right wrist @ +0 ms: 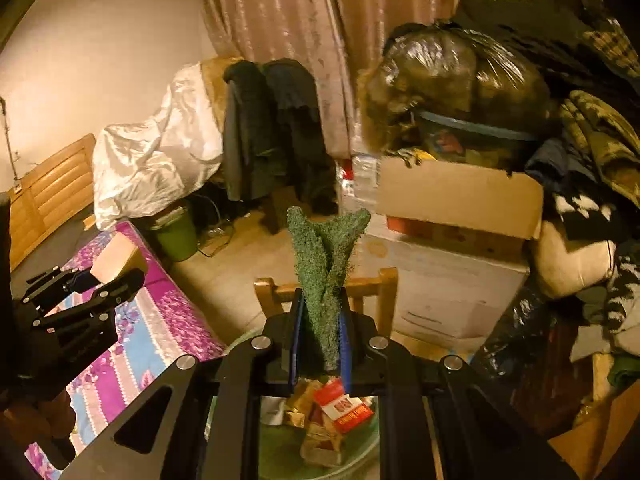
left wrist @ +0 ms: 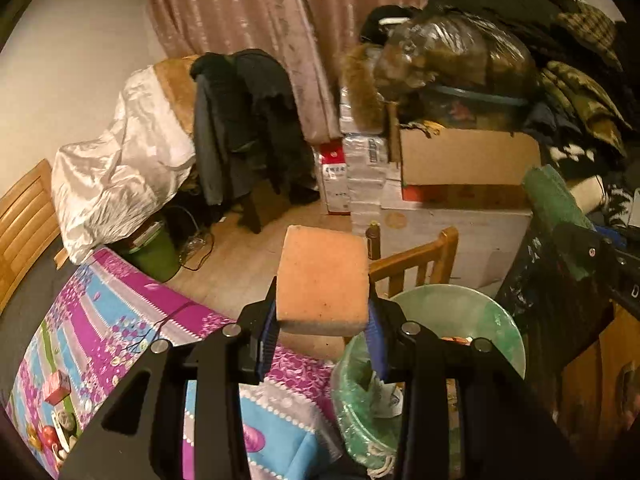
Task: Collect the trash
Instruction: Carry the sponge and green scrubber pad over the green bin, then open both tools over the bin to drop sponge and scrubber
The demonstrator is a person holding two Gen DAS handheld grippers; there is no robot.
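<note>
My left gripper (left wrist: 322,320) is shut on an orange sponge (left wrist: 323,278) and holds it in the air between the table edge and the green trash bin (left wrist: 486,316). The right gripper shows at the right of that view with a green pad (left wrist: 558,208). In the right wrist view my right gripper (right wrist: 320,336) is shut on the folded green scouring pad (right wrist: 325,268), right above the bin (right wrist: 280,452), which holds a red carton (right wrist: 344,404) and wrappers. The left gripper (right wrist: 116,276) with the sponge (right wrist: 114,258) shows at the left.
The table with a purple and blue floral cloth (left wrist: 132,320) lies to the left, with small red items (left wrist: 56,388) on it. A wooden chair (left wrist: 420,260) stands behind the bin. Cardboard boxes (left wrist: 464,160), bags and clothes pile up at the right. A small green bucket (left wrist: 156,252) stands on the floor.
</note>
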